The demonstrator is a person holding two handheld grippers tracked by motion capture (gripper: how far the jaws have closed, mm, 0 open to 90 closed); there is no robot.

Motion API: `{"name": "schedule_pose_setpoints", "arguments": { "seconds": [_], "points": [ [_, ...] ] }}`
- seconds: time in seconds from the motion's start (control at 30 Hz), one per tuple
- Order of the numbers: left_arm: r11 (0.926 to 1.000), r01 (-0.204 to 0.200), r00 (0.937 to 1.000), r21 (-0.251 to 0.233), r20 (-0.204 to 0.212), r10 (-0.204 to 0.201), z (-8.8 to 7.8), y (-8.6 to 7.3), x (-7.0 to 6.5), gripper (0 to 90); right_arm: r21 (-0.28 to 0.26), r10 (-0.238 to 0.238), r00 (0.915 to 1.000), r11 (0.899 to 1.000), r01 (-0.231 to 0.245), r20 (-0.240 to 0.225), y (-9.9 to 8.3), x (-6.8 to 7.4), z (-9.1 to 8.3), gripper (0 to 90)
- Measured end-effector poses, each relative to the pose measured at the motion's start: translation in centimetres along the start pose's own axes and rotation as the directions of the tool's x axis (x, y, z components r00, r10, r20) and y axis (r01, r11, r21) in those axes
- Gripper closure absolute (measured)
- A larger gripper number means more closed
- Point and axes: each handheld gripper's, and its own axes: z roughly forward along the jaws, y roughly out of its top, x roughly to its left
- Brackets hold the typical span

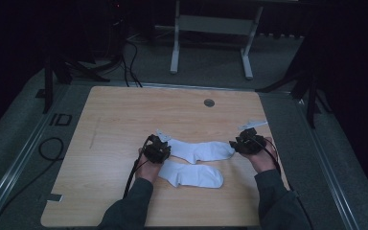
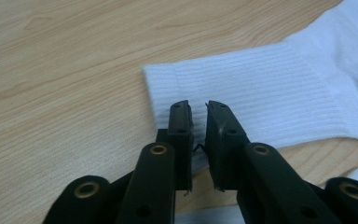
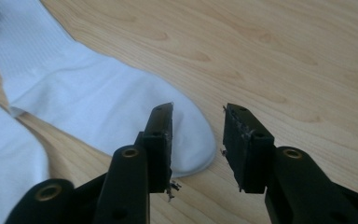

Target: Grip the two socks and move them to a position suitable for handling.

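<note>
Two white socks are lying flat on the wooden counter [image 1: 115, 115], one behind the other. The far sock [image 1: 199, 150] is stretching between the two grippers, and the near sock [image 1: 191, 175] is resting just in front of it, close to the person's left hand.

A sock like this is probably soft, light and floppy. It is going to bend and droop when it is lifted, so it is best to pinch it by its ends. The ribbed cuff is thick and a bit bumpy, so it looks like a good place to grab. The toe is smooth and rounded, so it may be easier to lose.

The left gripper [image 2: 197, 108] is sitting over the cuff [image 2: 242, 93] of the far sock. Its fingers [image 2: 181, 122] are standing only a little way apart, with a thin gap between them. They are not pinching the cloth, and the cuff edge is lying just under and past the tips.

The right gripper [image 3: 198, 112] is waiting at the toe [image 3: 189, 140] of the same sock. Its fingers [image 3: 161, 140] are standing wider, about half open, and holding nothing. The left finger is hanging over the toe's round end, and the right finger is hanging over bare wood beside it.
</note>
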Motion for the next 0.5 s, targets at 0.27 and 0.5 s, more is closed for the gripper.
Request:
{"name": "schedule_pose_setpoints", "arguments": {
  "seconds": [0.27, 0.5],
  "points": [
    [0.9993, 0.011, 0.9999, -0.037, 0.008, -0.011, -1.4, -0.5, 0.6, 73.0, -0.039, -0.033, 0.9993, 0.999, 0.032, -0.020, 0.5, 1.5, -0.9, 58.3],
    [0.9975, 0.029, 0.9995, -0.065, 0.011, -0.028, -3.0, -1.2, 1.4, 70.9, -0.059, -0.075, 0.9958, 0.996, 0.071, -0.053, 1.3, 3.2, -0.8, 57.4]
  ]
}}
